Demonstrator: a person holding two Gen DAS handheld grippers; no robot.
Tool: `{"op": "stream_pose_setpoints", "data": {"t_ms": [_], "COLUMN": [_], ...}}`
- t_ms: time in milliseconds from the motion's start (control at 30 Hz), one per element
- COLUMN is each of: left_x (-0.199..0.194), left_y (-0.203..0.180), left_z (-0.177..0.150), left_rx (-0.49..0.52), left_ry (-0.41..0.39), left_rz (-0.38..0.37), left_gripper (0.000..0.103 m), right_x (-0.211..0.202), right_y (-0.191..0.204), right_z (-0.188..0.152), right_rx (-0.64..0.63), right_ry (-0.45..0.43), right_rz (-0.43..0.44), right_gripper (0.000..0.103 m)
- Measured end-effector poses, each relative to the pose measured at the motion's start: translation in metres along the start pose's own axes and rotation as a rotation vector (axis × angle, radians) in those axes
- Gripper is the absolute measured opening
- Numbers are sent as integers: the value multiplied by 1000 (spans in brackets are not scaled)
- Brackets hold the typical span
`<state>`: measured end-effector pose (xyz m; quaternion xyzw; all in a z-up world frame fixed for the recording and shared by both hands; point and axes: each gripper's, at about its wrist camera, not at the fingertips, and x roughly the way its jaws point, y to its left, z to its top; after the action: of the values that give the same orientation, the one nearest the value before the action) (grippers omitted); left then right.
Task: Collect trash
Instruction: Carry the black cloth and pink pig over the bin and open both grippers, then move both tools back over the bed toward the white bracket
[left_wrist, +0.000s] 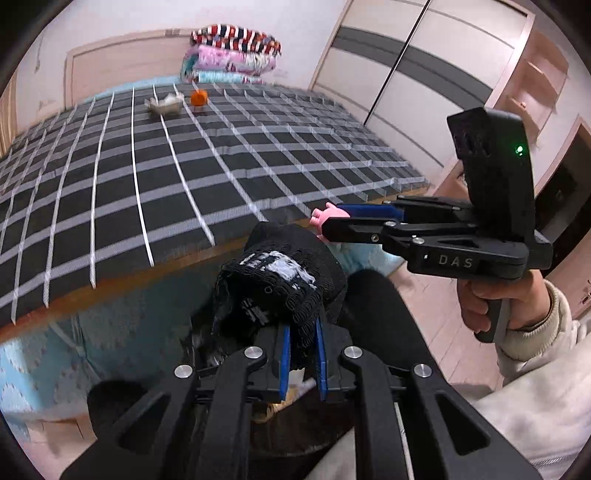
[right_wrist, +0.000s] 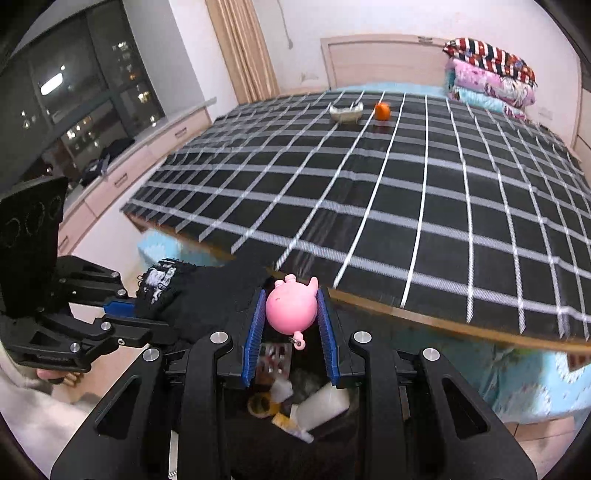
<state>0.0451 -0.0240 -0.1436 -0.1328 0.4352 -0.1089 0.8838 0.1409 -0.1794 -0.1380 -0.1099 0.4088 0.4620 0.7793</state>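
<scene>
1. the left gripper (left_wrist: 303, 354) is clamped on a crumpled black knit sock with white lettering (left_wrist: 280, 280), its blue pads pinching the fabric near one end.
2. the right gripper (right_wrist: 291, 321) is closed around a round pink plastic pig toy with a small keyring loop (right_wrist: 291, 306), held squarely between both blue pads.
3. both loads hang at the foot of the bed with the black-and-white checked cover (right_wrist: 424, 206), above a dark bin already holding white wrappers and bottles (right_wrist: 306, 402) (its rim is mostly hidden by the grippers).
4. to drop cleanly, i'd centre each load over the bin mouth before letting go, sock first since it may snag on the pads.
5. a pale crumpled scrap (right_wrist: 346, 110) and a small orange fruit (right_wrist: 382, 110) lie far up the bed, likely next to collect.
</scene>
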Motion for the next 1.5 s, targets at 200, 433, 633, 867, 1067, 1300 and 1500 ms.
{"op": "stream_pose_setpoints", "data": {"t_ms": [200,433,633,867,1067,1300,1500], "left_x": [27,60,80,79,71,59,44], "left_y": [11,28,36,38,34,30,28], "left_z": [-26,-47,-55,-52,-47,-39,-26], "left_rx": [-31,-81,-114,-138,-132,-117,-87], "left_ry": [86,173,228,222,197,164,117], "left_rz": [18,17,48,17,9,13,23], "left_gripper": [11,11,12,29,43,43,43], "right_x": [25,50,76,83,80,72,60], "right_y": [-2,-1,2,5,0,-3,-6], "right_z": [-33,-68,-87,-90,-86,-80,-67], "right_rx": [25,61,86,86,102,98,90], "right_ry": [103,201,278,300,286,261,229], "right_rz": [15,46,63,74,73,66,49], "right_gripper": [28,28,28,29,36,39,39]}}
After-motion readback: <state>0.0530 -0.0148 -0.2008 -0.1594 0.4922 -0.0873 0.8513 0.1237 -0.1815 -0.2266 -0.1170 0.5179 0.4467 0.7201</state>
